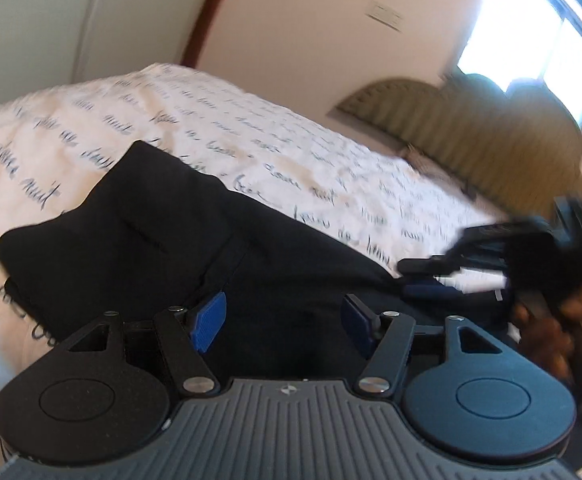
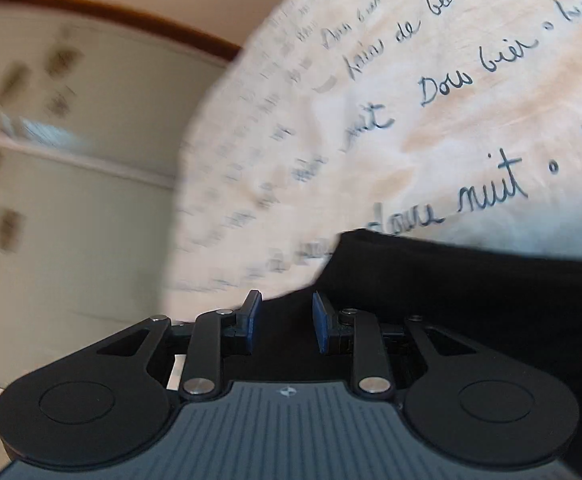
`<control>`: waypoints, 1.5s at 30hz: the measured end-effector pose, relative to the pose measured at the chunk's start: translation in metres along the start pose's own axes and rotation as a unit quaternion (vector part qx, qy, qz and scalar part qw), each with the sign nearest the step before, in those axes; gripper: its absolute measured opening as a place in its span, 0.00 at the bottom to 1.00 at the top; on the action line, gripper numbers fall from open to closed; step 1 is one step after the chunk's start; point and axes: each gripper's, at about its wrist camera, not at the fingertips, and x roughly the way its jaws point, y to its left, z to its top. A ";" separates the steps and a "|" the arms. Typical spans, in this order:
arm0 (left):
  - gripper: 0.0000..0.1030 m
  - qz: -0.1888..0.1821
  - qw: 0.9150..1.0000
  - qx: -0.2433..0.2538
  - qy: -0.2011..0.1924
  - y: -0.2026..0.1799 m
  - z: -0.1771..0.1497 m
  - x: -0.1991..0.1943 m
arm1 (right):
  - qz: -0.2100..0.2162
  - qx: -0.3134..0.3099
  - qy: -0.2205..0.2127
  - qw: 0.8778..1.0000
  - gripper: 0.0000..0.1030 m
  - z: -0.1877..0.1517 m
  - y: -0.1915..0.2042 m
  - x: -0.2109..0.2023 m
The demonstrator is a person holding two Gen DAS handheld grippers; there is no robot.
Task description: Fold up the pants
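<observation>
The black pants [image 1: 131, 232] lie folded on a bed with a white cover with script writing [image 1: 251, 128]. My left gripper [image 1: 283, 320] hovers low over the pants near their front edge, open, its blue pads wide apart with nothing between them. At the right, my right gripper [image 1: 407, 280] is blurred at the pants' right edge, held by a hand [image 1: 547, 328]. In the right wrist view, the right gripper [image 2: 285, 322] has its pads a narrow gap apart over a corner of the pants [image 2: 471, 300]; I see no cloth pinched. The cover [image 2: 411, 120] fills the space beyond.
A padded olive headboard [image 1: 471, 132] stands at the bed's far right under a bright window [image 1: 531, 28]. A pale wardrobe front [image 2: 71, 160] lies past the bed's left edge. Bare cover stretches beyond the pants.
</observation>
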 end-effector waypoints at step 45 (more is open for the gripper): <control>0.93 -0.014 0.998 0.066 -0.014 -0.016 -0.013 0.008 | 0.021 0.133 -0.307 0.942 0.29 -0.178 -0.167 -0.294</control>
